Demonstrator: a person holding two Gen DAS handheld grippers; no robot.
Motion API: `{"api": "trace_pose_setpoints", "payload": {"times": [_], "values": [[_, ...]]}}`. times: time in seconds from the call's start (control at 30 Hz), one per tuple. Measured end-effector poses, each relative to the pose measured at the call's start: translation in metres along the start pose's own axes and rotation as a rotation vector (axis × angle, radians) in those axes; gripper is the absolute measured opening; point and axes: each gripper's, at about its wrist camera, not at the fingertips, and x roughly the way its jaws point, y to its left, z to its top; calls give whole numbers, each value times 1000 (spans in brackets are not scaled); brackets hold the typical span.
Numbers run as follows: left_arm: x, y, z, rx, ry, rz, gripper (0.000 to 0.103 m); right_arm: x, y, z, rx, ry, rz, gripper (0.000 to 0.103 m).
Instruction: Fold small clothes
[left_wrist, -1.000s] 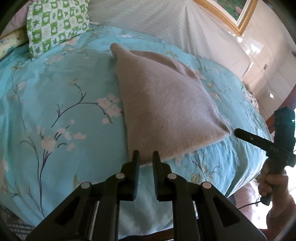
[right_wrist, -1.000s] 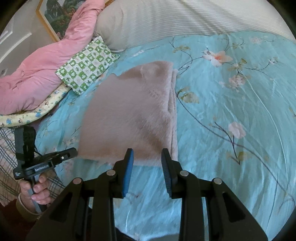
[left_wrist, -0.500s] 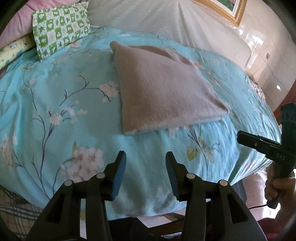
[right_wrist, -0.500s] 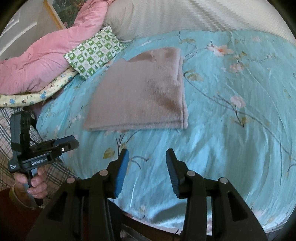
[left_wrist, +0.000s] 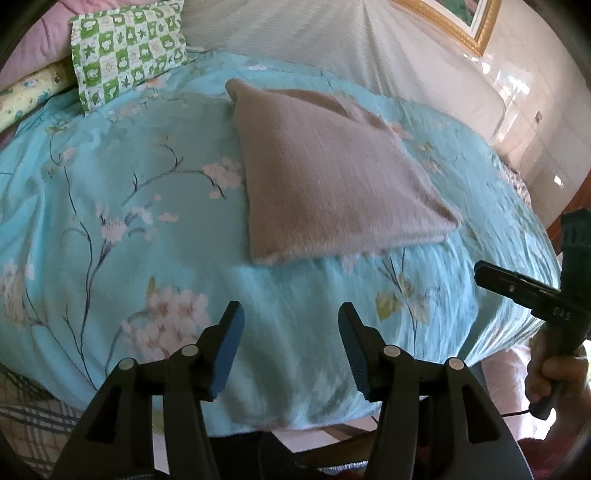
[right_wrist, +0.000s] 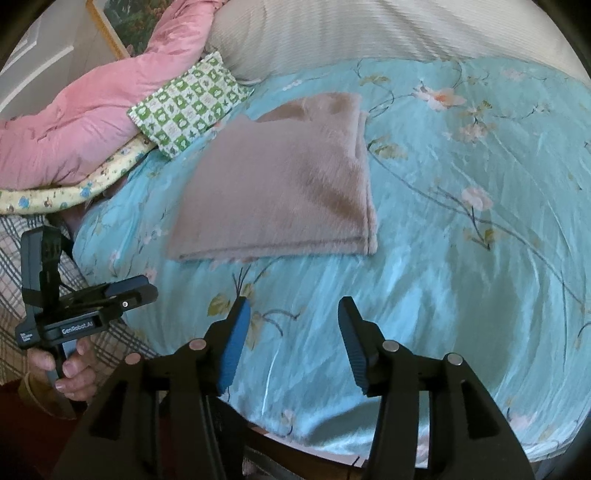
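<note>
My left claw and my right claw both hang over the near edge of the bed, their jaws opening with nothing between them but the blue flowered sheet below. The folded beige garment lies flat on the sheet farther in, apart from both claws. A green checked pillow sits beyond it to the left.

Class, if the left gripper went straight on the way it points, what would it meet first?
Probably the blue flowered bedspread: the left gripper, jaws opening and empty, points down short of the folded beige garment.
</note>
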Motion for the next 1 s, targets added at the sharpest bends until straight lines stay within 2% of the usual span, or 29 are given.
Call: {"api": "trace_pose_setpoints", "payload": {"times": [0.13, 0.2, 0.47, 0.6, 0.8, 0.93, 0.97, 1.0], "values": [[4, 13, 32, -41, -28, -33, 62, 3, -7, 19, 12, -20, 6, 53], [9, 23, 58, -63, -43, -50, 68, 5, -11, 32, 24, -41, 12, 54], [55, 59, 148, -163, -37, -79, 69, 32, -31, 99, 65, -73, 29, 57], [81, 67, 173, -174, -19, -68, 69, 51, -42, 126, 71, -74, 34, 57], [121, 91, 211, -250, 15, -153, 72, 94, -69, 166, 154, -32, 67, 57], [147, 100, 234, -266, 32, -136, 72, 118, -72, 181, 175, -21, 92, 57], [155, 103, 238, -274, 41, -134, 70, 124, -71, 183, 175, -13, 98, 54], [162, 105, 241, -278, 43, -141, 51, 129, -68, 185, 166, -5, 102, 31]]}}
